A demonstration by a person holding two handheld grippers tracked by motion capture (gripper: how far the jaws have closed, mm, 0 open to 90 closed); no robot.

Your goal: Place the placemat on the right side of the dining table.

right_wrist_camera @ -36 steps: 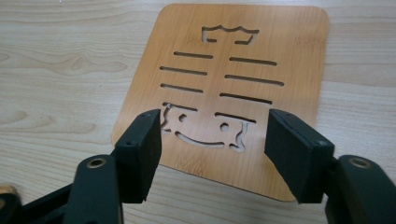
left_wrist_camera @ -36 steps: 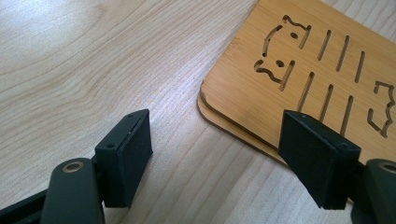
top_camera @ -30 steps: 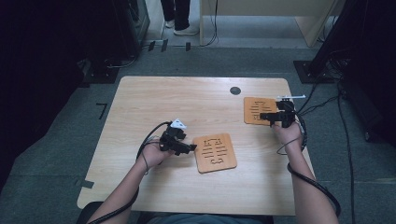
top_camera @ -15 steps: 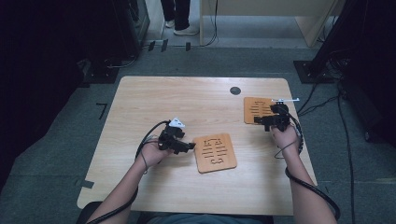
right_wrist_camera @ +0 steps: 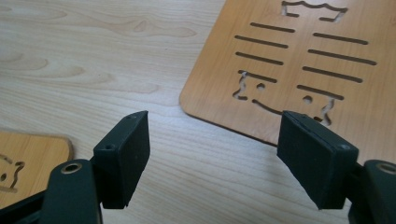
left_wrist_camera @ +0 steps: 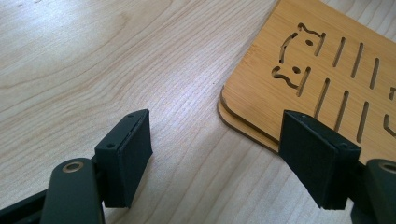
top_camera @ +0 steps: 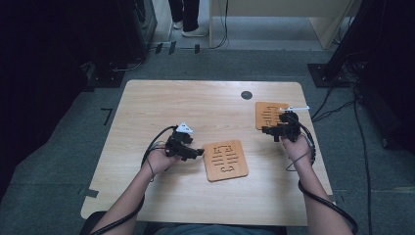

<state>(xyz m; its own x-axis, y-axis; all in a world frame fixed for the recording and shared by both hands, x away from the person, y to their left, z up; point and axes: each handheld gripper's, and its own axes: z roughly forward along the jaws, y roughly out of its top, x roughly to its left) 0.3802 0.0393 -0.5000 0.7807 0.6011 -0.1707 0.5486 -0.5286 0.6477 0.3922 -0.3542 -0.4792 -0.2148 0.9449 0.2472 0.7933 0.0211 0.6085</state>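
Two slotted wooden boards lie flat on the table (top_camera: 195,105). One board (top_camera: 225,160) is at the middle front, the other board (top_camera: 268,113) at the back right. My left gripper (top_camera: 198,153) rests just left of the middle board, open. Bare tabletop lies between the jaws of the left gripper (left_wrist_camera: 215,158), and that board (left_wrist_camera: 327,56) shows a doubled edge at its corner. My right gripper (top_camera: 266,130) hovers at the near-left corner of the far board (right_wrist_camera: 289,60). It is open, its jaws have just been opening, and nothing is between them.
A black round grommet (top_camera: 246,95) sits in the tabletop behind the boards. Cables trail from both grippers across the table. Someone's shoes (top_camera: 188,30) stand on the floor beyond the far edge, with dark equipment and cables on both sides.
My right gripper has drifted left and a little nearer, from over the far board to its near-left corner. The left hand and both boards have stayed put.
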